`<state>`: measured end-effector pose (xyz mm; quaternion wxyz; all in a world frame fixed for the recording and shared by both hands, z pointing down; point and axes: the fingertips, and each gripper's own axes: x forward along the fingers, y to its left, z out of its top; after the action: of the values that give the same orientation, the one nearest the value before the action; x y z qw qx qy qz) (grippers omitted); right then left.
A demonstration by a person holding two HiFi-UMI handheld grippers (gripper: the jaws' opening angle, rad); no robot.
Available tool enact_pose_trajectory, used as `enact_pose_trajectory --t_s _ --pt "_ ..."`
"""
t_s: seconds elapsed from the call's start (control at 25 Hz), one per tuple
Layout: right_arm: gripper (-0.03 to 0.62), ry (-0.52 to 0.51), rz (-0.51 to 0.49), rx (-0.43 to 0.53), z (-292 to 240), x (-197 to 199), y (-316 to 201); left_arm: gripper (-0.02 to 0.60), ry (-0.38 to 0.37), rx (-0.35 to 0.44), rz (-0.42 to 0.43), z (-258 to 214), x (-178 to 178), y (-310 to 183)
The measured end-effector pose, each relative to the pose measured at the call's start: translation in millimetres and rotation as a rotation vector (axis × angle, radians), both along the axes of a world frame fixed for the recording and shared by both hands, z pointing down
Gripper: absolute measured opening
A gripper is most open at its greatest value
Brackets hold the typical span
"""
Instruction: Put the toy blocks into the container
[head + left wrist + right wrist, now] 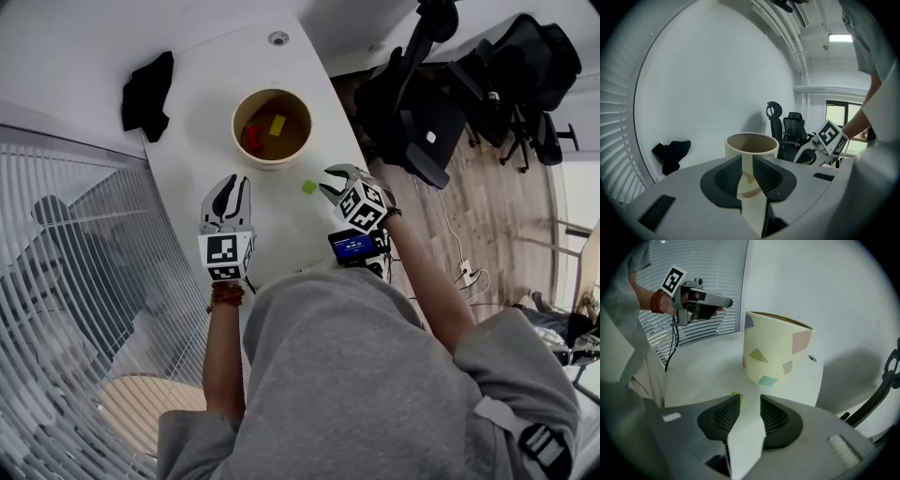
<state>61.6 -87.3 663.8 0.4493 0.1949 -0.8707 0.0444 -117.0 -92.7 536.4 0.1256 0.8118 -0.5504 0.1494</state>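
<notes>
I see a cream round container (pixel 774 352) flecked with pastel patches. Also: red toy block (pixel 253 137), yellow toy block (pixel 277 125), lime-green toy block (pixel 309 187).

Table (pixel 225 84) smooth matt white; container (pixel 776 352) matt, possibly paper; black cloth (pixel 147 94) soft, crumpled.

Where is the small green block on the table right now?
In the head view the green block lies on the white table, just below and right of the container, close in front of the right gripper.
</notes>
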Motion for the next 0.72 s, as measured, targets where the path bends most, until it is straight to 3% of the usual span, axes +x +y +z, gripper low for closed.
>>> enact_pose_trajectory --t_s 0.12,0.72 --pt "0.179 0.014 -0.018 -0.032 8 -6 2 0.075 0.0 -0.005 -0.004 3 -1 1" --pt "0.218 0.065 -0.047 -0.205 45 -29 11 0.075 -0.006 -0.026 -0.041 9 -20 6"
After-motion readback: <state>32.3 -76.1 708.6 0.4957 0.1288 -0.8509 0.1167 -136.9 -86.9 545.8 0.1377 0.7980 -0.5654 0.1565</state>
